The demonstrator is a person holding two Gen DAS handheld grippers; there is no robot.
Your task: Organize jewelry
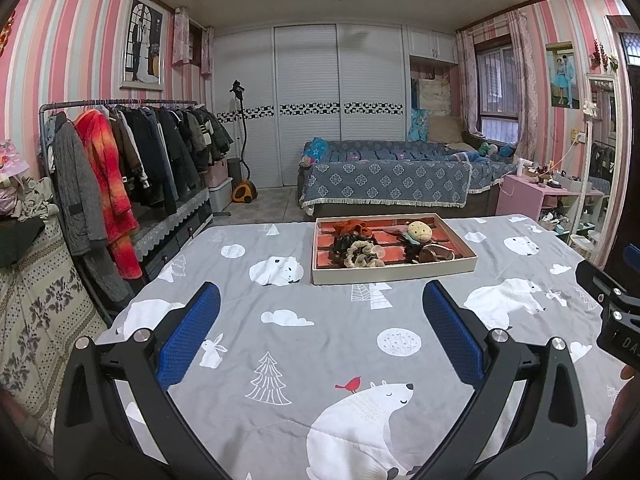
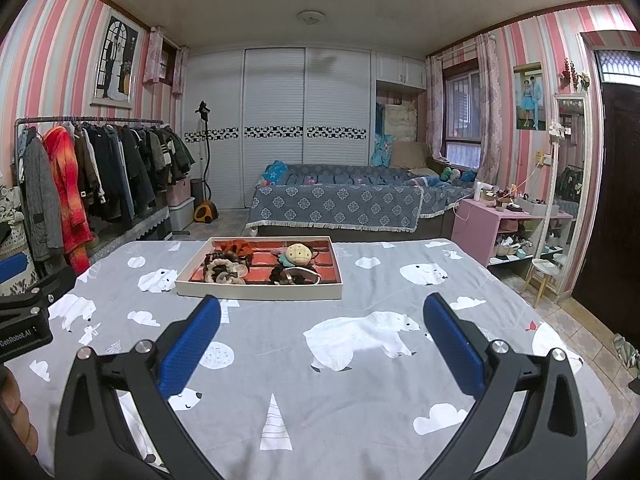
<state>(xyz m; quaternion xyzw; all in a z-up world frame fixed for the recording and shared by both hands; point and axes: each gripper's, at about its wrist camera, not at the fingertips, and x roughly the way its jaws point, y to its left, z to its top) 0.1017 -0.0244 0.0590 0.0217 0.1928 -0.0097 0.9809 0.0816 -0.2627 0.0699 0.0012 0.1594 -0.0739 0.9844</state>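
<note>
tray: [image 1: 394,278] shallow, on the bedspread [image 1: 320,340], ahead of both grippers, well apart from them
contents: scrunchies [image 1: 362,254], plush clip [image 1: 418,232], dark pieces, heaped and touching
axis: tray's long side runs left-right, near edge facing the grippers
left gripper: [image 1: 320,320] spread wide, empty
right gripper: [image 2: 320,320] spread wide, empty
risk: tangled pile, so one pinch may lift several; light tray may slide on the cloth

A grey bedsheet [image 1: 344,344] with white polar bears covers the near surface. At the left stands a clothes rack [image 1: 120,148] full of coats (one is bright orange-red). Beside it a garment steamer [image 1: 242,148] stands before the white wardrobe doors [image 1: 308,108]. Farther back is a bed with blue patterned cover [image 1: 384,182], and a pink side table [image 2: 486,220] is near the mirror [image 2: 570,184].
</note>
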